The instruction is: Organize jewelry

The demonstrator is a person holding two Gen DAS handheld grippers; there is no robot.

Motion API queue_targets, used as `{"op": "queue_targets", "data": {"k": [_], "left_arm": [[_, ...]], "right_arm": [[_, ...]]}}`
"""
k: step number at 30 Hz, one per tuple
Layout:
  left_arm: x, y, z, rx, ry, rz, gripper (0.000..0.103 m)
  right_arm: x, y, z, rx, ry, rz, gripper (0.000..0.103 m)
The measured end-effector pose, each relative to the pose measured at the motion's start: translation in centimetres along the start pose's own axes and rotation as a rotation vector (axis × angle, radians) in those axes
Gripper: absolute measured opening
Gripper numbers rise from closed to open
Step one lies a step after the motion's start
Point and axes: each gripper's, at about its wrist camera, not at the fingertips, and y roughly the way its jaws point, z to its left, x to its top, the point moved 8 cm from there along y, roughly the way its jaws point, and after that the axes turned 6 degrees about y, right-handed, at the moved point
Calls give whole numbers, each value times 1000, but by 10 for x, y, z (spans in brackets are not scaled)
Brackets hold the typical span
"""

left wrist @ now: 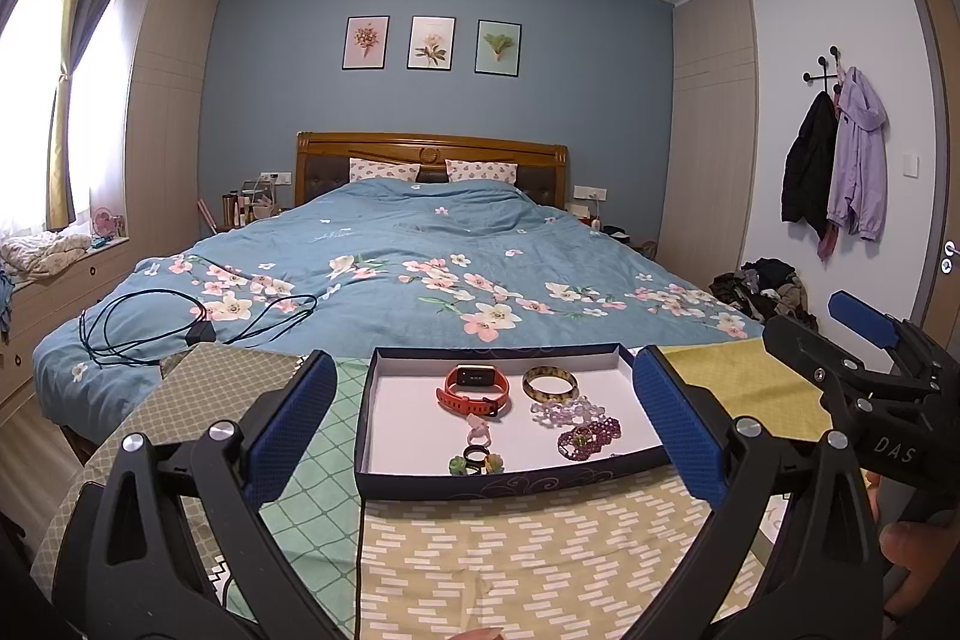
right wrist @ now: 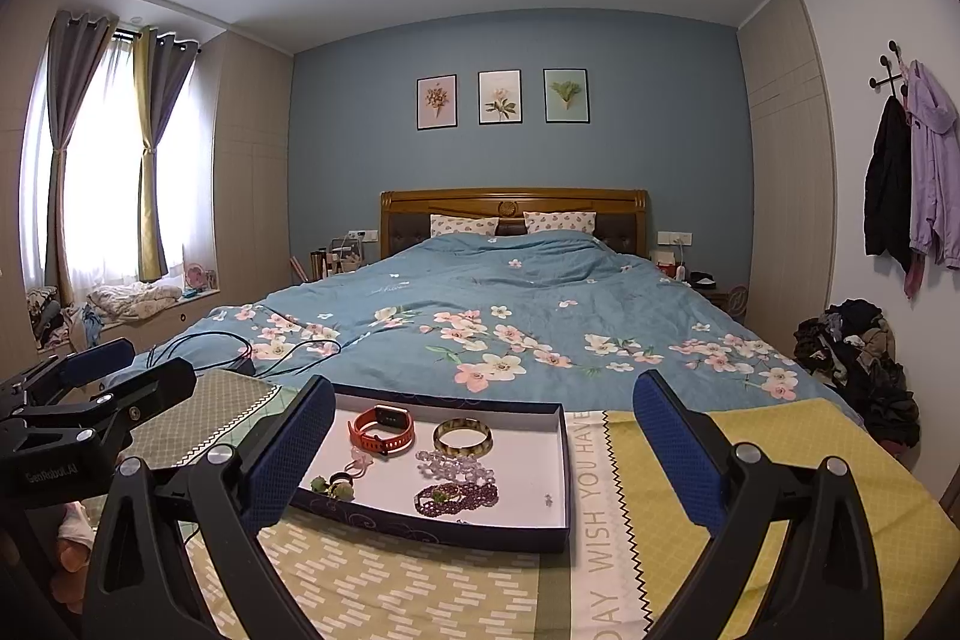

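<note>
Jewelry lies in a shallow navy tray point(left wrist: 600, 481) with a white floor, set on patchwork cloths point(left wrist: 510, 550) at the foot of a floral-quilted bed point(left wrist: 420, 244). Orange watch point(left wrist: 474, 388) at the back, amber bangle point(left wrist: 549, 382) just beside it; clear bead bracelet point(left wrist: 564, 411) and purple bead bracelet point(left wrist: 589, 436) nearer; rings point(left wrist: 477, 460) at the front edge. Left gripper point(left wrist: 486, 424) and right gripper point(right wrist: 486, 454) both hover spread wide, holding nothing.
</note>
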Motion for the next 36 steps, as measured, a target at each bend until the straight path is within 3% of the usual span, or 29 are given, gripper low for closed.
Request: {"op": "queue_targets", "data": {"k": [36], "left_arm": [[-4,1,-5,-2,0,6,97]], "right_arm": [[2,-1,-1,0,7,-6,96]]}}
